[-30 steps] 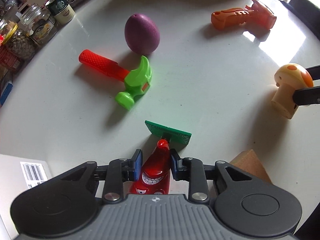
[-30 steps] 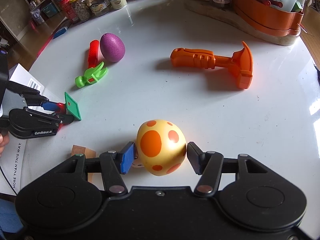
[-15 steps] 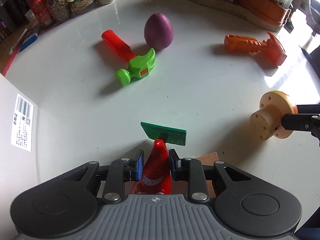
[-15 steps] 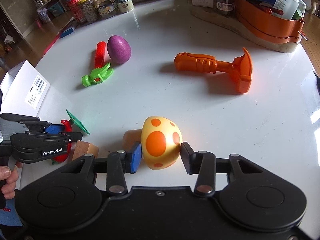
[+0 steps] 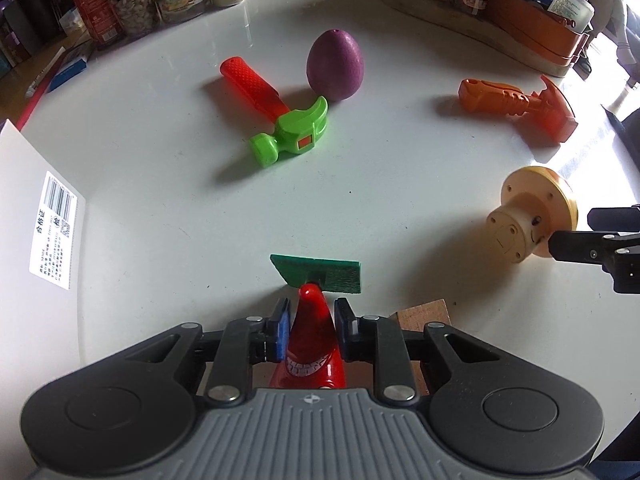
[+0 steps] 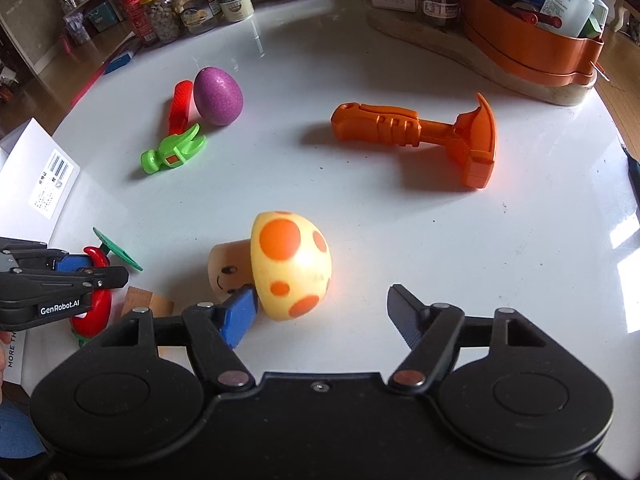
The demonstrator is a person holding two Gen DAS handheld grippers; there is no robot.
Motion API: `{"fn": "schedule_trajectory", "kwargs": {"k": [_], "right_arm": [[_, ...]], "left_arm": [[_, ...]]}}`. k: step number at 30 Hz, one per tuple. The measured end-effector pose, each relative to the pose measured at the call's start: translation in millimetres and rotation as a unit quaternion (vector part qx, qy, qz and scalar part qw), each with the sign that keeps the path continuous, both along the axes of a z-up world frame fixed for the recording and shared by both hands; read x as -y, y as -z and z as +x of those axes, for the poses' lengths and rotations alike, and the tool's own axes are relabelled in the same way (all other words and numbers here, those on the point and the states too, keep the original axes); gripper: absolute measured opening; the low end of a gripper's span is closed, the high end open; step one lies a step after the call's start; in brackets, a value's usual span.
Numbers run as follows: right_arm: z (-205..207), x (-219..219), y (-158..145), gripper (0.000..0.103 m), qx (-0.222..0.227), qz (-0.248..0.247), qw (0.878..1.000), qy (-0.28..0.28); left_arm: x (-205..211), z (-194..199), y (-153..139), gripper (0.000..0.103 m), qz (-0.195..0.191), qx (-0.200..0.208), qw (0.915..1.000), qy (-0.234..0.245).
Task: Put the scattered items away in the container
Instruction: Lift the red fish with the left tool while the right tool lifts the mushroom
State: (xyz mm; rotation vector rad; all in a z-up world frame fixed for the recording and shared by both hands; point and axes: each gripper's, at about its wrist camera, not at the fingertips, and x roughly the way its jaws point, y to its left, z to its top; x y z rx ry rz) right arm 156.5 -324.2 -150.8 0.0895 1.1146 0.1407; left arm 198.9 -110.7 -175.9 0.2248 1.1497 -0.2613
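Observation:
My left gripper (image 5: 310, 320) is shut on a red chili toy (image 5: 310, 344) with a grinning face and a green square plate (image 5: 320, 274) at its tip, held just above the white table. In the right wrist view that toy (image 6: 94, 312) shows at the far left. My right gripper (image 6: 322, 304) has its jaws opening. The yellow mushroom with orange spots (image 6: 292, 264) lies on its side on the table just ahead of them, its cap close to the blue left pad (image 6: 240, 312). The right pad stands well off it. A white box (image 5: 36, 216) sits at the left.
A green-headed hammer with a red handle (image 5: 288, 128), a purple egg (image 5: 335, 66) and an orange hammer (image 5: 520, 104) lie farther out. A wooden block (image 5: 424, 314) sits under my left gripper. Jars (image 6: 192, 4) and an orange tray (image 6: 532, 52) line the far edge.
The right jaws closed on the mushroom, then spread, and it now lies on the table. The left gripper rolled with the chili toy still in it.

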Motion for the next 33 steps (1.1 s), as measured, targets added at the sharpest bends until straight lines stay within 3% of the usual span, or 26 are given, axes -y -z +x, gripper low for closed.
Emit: {"fn": "schedule_trajectory", "kwargs": {"k": [4,9,13,19,20,22,33], "right_arm": [[4,-6,1,0.069,0.017,-0.001,1.0,-0.007],[17,-1,8,0.073,-0.025,0.133,0.989,0.064],[21,-24,4,0.073,-0.011,0.079,0.996,0.038],[26,-45,11,0.072,-0.01,0.075,0.997,0.019],[28,-47,11,0.065,-0.011,0.08,0.997,0.018],[30,-51,14,0.04,-0.021,0.083,0.996,0.02],[15,-58,-1,0.04,0.004,0.092,0.996,-0.001]], "left_arm": [[-1,1,2,0.024,-0.004,-0.002,1.0,0.0],[-1,1,4,0.024,-0.008,-0.005,1.0,0.003],[-5,1,6,0.024,-0.018,-0.008,0.9998,-0.003],[-7,2,10,0.024,-0.027,-0.012,0.9995,-0.007],[-7,2,10,0.025,-0.027,-0.013,0.9995,-0.008],[-7,2,10,0.025,-0.026,-0.012,0.9996,-0.009],[-8,-5,0,0.024,-0.008,0.013,0.9995,-0.027]]}}
